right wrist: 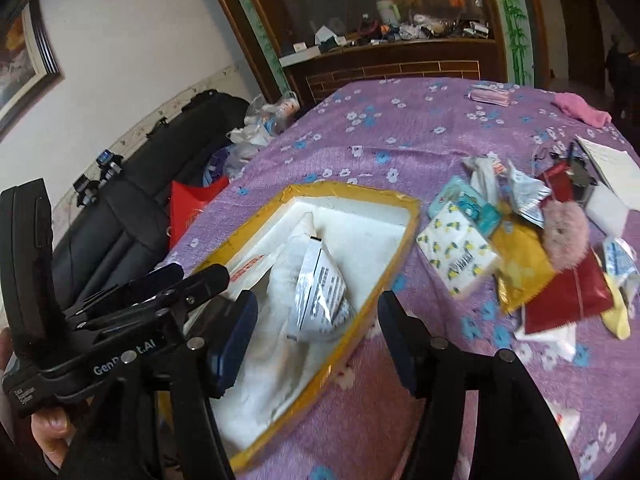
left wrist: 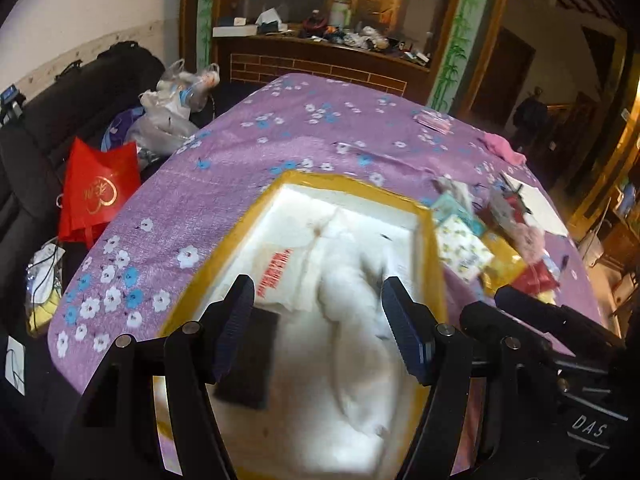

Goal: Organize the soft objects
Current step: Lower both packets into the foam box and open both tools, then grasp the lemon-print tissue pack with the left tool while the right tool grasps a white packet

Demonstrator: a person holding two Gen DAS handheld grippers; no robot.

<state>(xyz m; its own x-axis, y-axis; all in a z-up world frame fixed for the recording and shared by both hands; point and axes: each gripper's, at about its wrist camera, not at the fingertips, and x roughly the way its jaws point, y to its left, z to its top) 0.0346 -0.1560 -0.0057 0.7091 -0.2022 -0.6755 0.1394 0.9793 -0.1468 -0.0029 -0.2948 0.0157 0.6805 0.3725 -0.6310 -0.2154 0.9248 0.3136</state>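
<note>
A white foam box with a yellow taped rim (left wrist: 434,240) (right wrist: 352,194) sits on the purple flowered tablecloth. Inside lie a white fluffy cloth (left wrist: 360,320), a white packet with red print (left wrist: 280,276), a dark flat pad (left wrist: 250,360) and a printed white pouch (right wrist: 320,292). My left gripper (left wrist: 318,328) is open and empty, hovering over the box. My right gripper (right wrist: 316,334) is open and empty above the box's near right rim. A pile of soft items lies right of the box: a lemon-print tissue pack (right wrist: 458,256), a pink pom-pom (right wrist: 566,236), a red packet (right wrist: 568,296).
A pink cloth (right wrist: 582,108) and a pink pack (right wrist: 490,94) lie at the table's far side. White paper (right wrist: 612,168) is at the right edge. A red bag (left wrist: 96,192), plastic bags (left wrist: 176,104) and a black sofa (right wrist: 132,200) are left of the table.
</note>
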